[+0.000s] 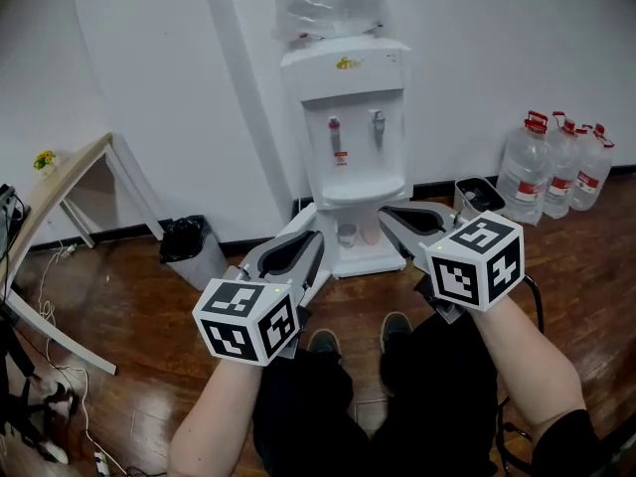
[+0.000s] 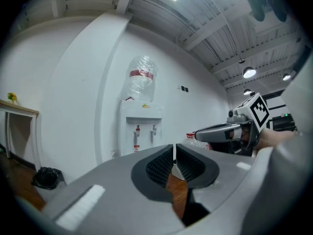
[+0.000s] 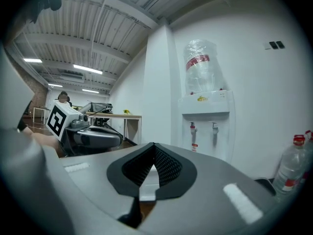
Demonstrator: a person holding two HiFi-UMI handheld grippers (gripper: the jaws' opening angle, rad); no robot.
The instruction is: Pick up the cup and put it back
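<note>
A white water dispenser [image 1: 350, 117] stands against the wall with a clear bottle on top. In the recess at its foot stand two small cups [image 1: 347, 234], one clear and one pinkish [image 1: 370, 233]. My left gripper [image 1: 316, 235] points level at the dispenser's base, short of the cups, and its jaws meet at the tip [image 2: 174, 147] with nothing between them. My right gripper [image 1: 384, 212] is held beside it, also shut and empty [image 3: 154, 145]. Both are apart from the cups. The dispenser [image 2: 142, 126] shows ahead in both gripper views [image 3: 205, 116].
A black lined waste bin [image 1: 189, 243] stands left of the dispenser, a small dark bin [image 1: 479, 196] and several large water bottles [image 1: 558, 165] to its right. A wooden table [image 1: 62, 189] and floor cables [image 1: 55, 306] are at the left. The person's shoes [image 1: 396, 328] are below.
</note>
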